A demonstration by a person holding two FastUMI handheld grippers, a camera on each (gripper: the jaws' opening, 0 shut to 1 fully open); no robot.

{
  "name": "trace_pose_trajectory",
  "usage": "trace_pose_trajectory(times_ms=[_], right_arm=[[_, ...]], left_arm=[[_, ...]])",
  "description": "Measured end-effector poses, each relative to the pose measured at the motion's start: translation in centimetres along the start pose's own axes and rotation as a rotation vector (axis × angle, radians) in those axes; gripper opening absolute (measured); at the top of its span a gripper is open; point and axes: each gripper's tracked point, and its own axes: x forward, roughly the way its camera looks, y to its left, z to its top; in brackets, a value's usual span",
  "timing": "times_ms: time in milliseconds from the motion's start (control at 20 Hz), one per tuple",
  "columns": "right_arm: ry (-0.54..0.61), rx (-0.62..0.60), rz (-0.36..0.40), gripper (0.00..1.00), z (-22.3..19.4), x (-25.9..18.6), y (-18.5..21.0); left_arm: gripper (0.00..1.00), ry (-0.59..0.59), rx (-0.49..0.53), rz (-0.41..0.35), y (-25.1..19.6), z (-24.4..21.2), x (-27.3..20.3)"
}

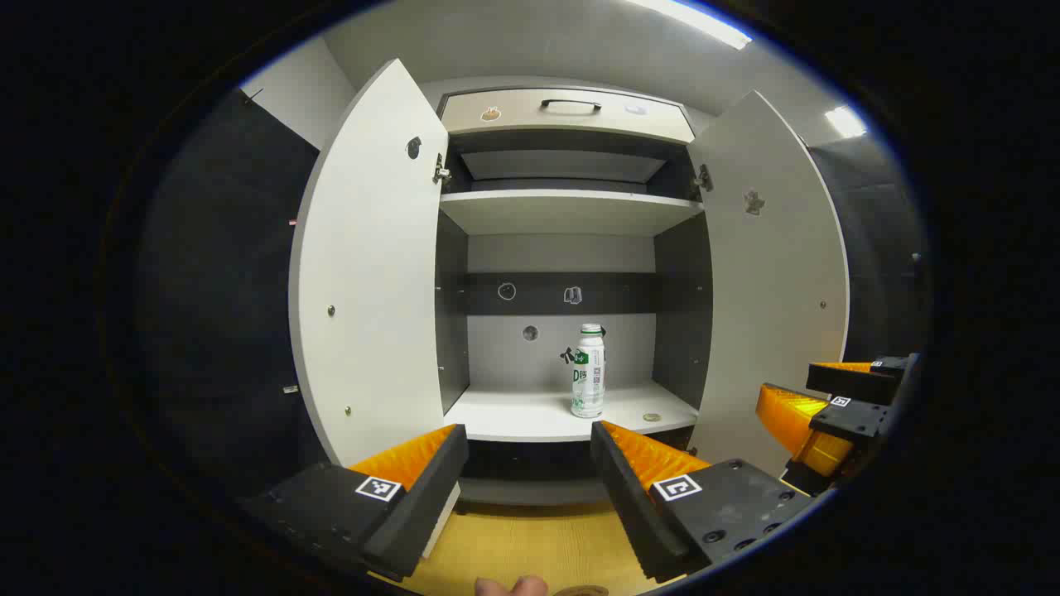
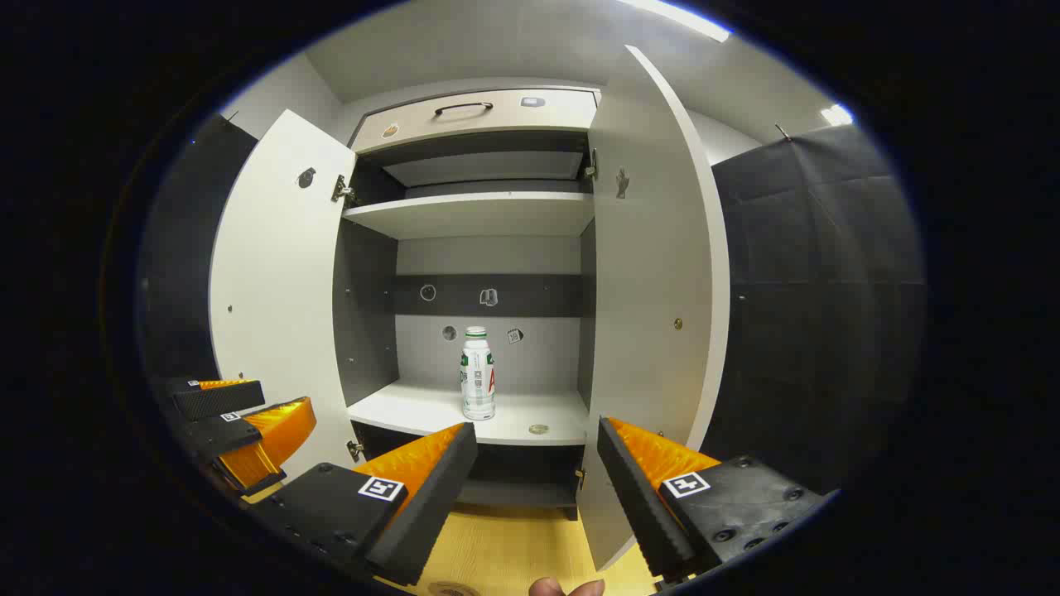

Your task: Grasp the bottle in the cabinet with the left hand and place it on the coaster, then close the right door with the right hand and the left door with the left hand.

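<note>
A white bottle [image 1: 588,372] [image 2: 478,377] with a green-and-white label stands upright on the lower shelf [image 1: 513,414] of a cabinet. Both doors stand wide open: the left door [image 1: 373,265] [image 2: 273,290] and the right door [image 1: 770,273] [image 2: 654,290]. My left gripper [image 1: 528,430] is open in front of the cabinet, a good way short of the bottle. My right gripper [image 2: 538,426] is open too, and its orange fingers [image 1: 795,414] appear beside the right door. A round brown rim [image 1: 580,591], maybe the coaster, peeks in on the wooden table at the bottom edge.
A small round disc [image 1: 652,417] [image 2: 538,429] lies on the shelf right of the bottle. Above are an upper shelf [image 1: 571,207] and a drawer with a dark handle [image 1: 570,105]. The yellow wooden tabletop [image 1: 513,546] lies below the cabinet. Black cloth walls flank both sides.
</note>
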Motion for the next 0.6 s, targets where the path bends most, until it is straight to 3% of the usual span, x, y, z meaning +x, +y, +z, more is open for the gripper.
trace_pose_trajectory(times_ms=[600], right_arm=[[-0.009,-0.01,-0.003,0.97,0.25,0.18,0.66]], left_arm=[[0.95,-0.005,-0.005,0.007,0.55,0.36,-0.21]])
